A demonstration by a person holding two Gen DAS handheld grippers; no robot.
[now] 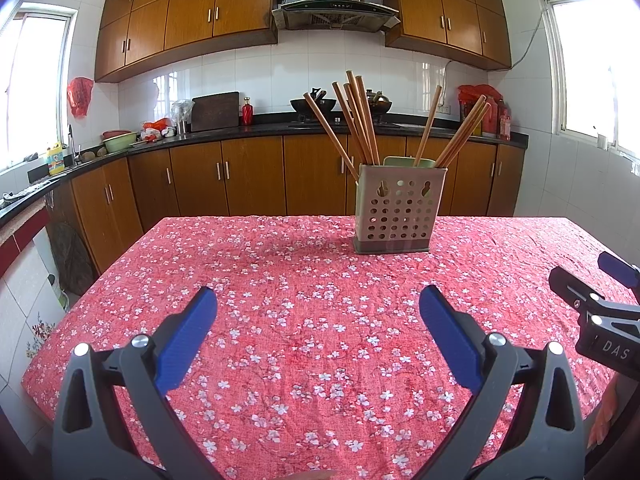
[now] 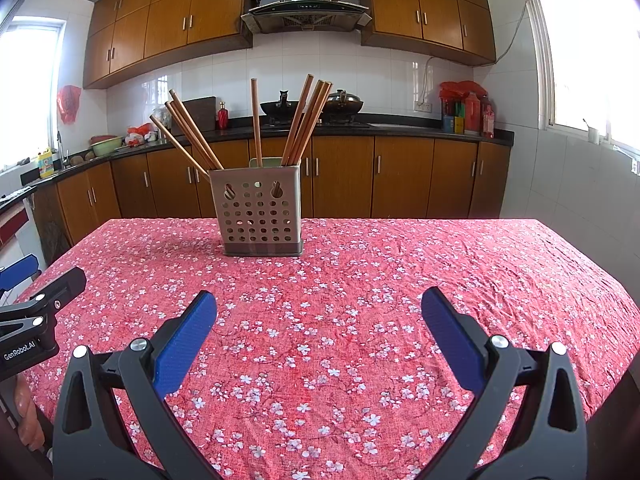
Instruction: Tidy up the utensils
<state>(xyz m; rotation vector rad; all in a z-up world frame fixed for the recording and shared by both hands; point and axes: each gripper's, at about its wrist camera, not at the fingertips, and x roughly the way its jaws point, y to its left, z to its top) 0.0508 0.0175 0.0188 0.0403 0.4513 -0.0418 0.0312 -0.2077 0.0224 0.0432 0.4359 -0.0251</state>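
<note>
My left gripper (image 1: pixel 318 304) hovers low over the near part of the table, its blue-padded fingers (image 1: pixel 186 336) spread wide with nothing between them; my right gripper (image 2: pixel 320 306) is held level beside it in the same pose, likewise fully parted and empty. Each tool appears at the edge of the other's view, the right one at the far right of the left wrist view and the left one at the far left of the right wrist view. The table is covered by a red tablecloth (image 1: pixel 304 280) printed with small white blossoms and slightly wrinkled. Behind it runs a kitchen with brown wooden cabinets (image 1: pixel 256 176) above and below a dark countertop (image 1: pixel 240 131), white wall tiles, a steel range hood (image 1: pixel 336 4), woks on the stove and bright windows at both sides. The utensil holder (image 1: pixel 394 210), a perforated grey caddy, stands upright on the far half of the cloth, well apart from both grippers, ahead and to the right of my left one and ahead and to the left of my right one. Wooden chopsticks (image 1: pixel 360 120) stand in it, fanned out in leaning bundles.
</note>
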